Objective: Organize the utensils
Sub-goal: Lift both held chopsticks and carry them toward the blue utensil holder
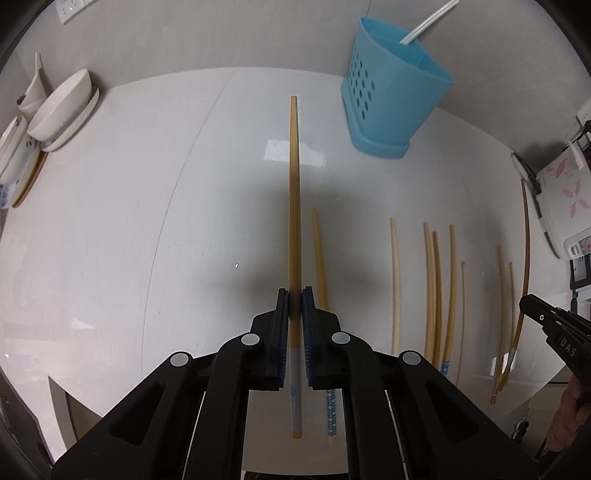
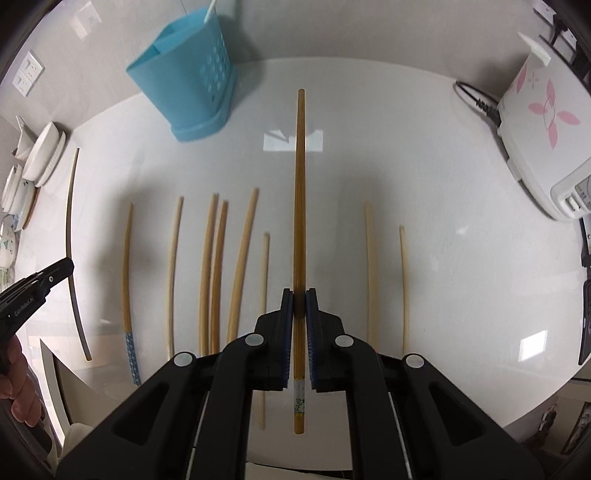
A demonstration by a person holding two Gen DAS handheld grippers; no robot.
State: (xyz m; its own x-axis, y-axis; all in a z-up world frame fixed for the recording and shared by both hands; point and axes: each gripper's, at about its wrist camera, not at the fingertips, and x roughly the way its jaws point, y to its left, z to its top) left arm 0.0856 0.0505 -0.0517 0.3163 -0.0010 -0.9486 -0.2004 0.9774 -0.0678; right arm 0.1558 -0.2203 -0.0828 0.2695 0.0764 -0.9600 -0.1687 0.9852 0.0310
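your left gripper [image 1: 294, 295] is clamped on one chopstick [image 1: 294, 192], a brownish-yellow one with a pale striped handle end. the stick runs straight out between the pads, its tip pointing toward the far side of the white table [image 1: 147, 184], and its decorated end pokes back behind the jaws. it is lifted clear of the table.

your right gripper [image 2: 300, 297] is likewise closed on a single chopstick [image 2: 301, 184], a darker amber one with a small printed band near the handle end. it too lies along the line of the fingers, with the tip forward and off the surface.

that makes two chopsticks held, one per hand.

in the right wrist view you can count nine loose chopsticks on the table: seven to the left of the held stick, among them one with a blue patterned end [image 2: 128, 280] and a pair lying close together [image 2: 212, 273], and two to its right [image 2: 370, 266]. they lie roughly parallel, tips away from you.

there is one blue holder [image 1: 388, 96] with holes in its side, standing at the far edge of the table, well ahead of both grippers, with one white straw-like stick [image 1: 428, 22] in it.

a stack of white dishes [image 1: 62, 107] sits at the far left, and one white appliance with pink flowers [image 2: 543, 110] at the right.
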